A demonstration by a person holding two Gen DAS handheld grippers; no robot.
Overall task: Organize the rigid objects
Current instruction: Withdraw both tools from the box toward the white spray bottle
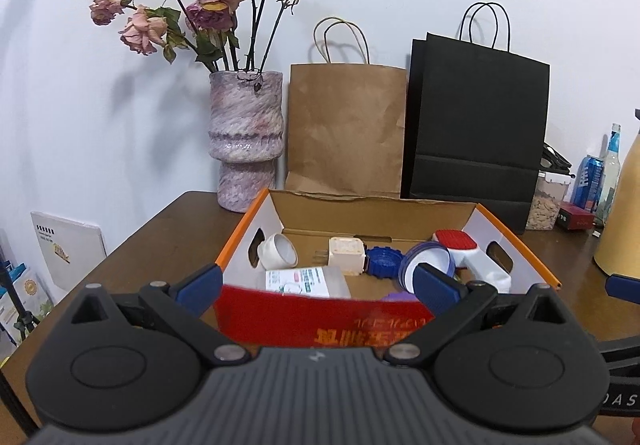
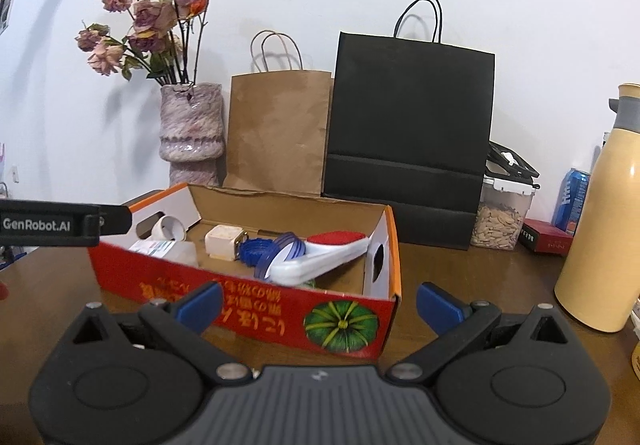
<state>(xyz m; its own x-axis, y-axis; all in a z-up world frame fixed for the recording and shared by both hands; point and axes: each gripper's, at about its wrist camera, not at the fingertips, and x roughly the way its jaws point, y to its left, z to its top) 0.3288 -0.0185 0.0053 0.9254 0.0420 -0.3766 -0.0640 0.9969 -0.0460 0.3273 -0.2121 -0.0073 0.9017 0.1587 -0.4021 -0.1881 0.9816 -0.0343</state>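
Observation:
A red and orange cardboard box point(image 1: 320, 321) point(image 2: 248, 301) sits on the brown table and holds several small items: a white tape roll point(image 1: 277, 251) point(image 2: 170, 228), a cream plug adapter point(image 1: 347, 256) point(image 2: 223, 241), a blue cap point(image 1: 384, 260) point(image 2: 256, 247), a blue-rimmed lid point(image 1: 426, 259) point(image 2: 282, 251), a red-and-white brush point(image 1: 474, 259) point(image 2: 324, 257) and a clear labelled bottle point(image 1: 306, 282) point(image 2: 166, 250). My left gripper point(image 1: 318, 287) hovers open over the box's near wall. My right gripper point(image 2: 319, 305) stands open in front of the box's right corner. Neither holds anything.
Behind the box stand a purple vase of dried roses point(image 1: 246, 141) point(image 2: 191, 133), a brown paper bag point(image 1: 346, 129) point(image 2: 278, 131) and a black paper bag point(image 1: 476, 121) point(image 2: 408, 133). A seed container point(image 2: 502, 215), a blue can point(image 2: 572, 199), a red pack point(image 2: 546, 237) and a cream flask point(image 2: 604, 229) crowd the right.

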